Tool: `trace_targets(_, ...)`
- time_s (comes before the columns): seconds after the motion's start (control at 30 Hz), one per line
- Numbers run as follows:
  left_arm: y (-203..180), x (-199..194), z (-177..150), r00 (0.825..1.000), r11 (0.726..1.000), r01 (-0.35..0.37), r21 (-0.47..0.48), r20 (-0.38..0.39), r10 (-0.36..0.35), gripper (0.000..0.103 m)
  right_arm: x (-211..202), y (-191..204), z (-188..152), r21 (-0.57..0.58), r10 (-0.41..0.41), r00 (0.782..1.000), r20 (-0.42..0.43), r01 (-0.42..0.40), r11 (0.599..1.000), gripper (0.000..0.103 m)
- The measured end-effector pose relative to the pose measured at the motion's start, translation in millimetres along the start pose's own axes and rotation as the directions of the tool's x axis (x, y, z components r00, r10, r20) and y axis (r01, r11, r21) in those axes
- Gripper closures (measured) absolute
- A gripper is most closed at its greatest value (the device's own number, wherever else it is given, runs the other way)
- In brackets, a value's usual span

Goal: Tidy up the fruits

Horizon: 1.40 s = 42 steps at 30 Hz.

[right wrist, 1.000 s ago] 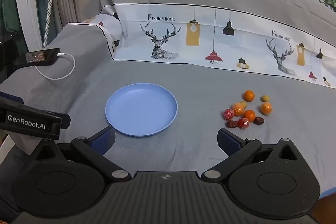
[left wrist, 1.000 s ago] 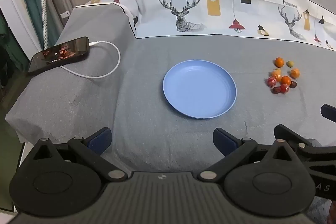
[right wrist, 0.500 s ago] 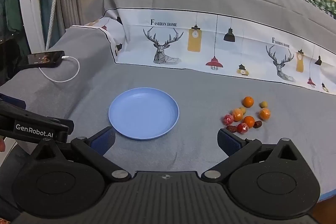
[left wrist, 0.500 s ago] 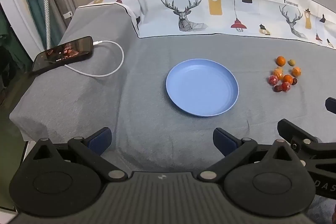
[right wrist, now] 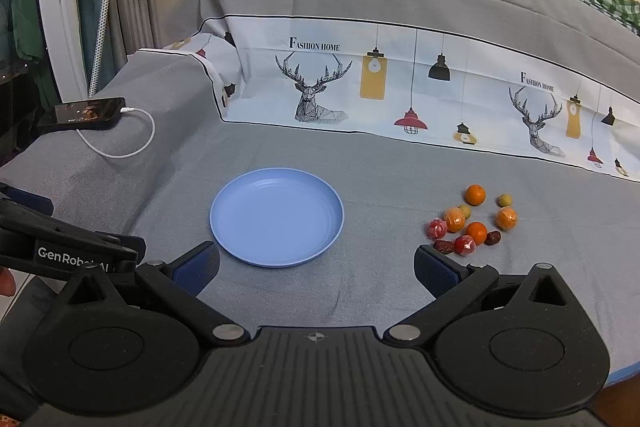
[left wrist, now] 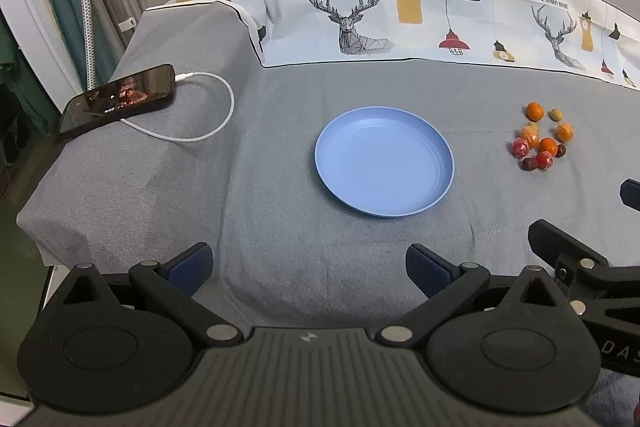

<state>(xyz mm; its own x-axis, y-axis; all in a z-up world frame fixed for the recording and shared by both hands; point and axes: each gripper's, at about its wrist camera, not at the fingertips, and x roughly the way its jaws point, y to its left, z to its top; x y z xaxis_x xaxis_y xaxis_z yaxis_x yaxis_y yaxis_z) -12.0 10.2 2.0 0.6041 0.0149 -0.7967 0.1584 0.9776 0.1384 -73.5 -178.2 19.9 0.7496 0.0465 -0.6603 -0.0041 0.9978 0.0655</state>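
Grey cloth (right wrist: 360, 163) under blue plate (right wrist: 277, 217), fruits (right wrist: 472, 223); each gripper (left wrist: 308, 267) (right wrist: 316, 269) wide open.

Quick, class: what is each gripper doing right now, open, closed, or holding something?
Left gripper: open, holding nothing.
Right gripper: open, holding nothing.

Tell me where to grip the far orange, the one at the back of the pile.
Take the far orange across its widest girth, coming straight down with the right gripper, whose jaws stand open. It is round, so any axis holds. It sits apart from the others, with bare cloth to its left and behind, so set the jaws left-right to miss the small green fruit in front.
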Motion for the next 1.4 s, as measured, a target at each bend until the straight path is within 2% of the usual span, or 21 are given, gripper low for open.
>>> trace_targets(1.4,0.0,5.3,0.8,1.000,1.000,0.005,0.006,-0.026,-0.005,0.000,0.2,7.8,1.2,-0.015,-0.007,1.000,-0.005,0.007,1.000,0.000)
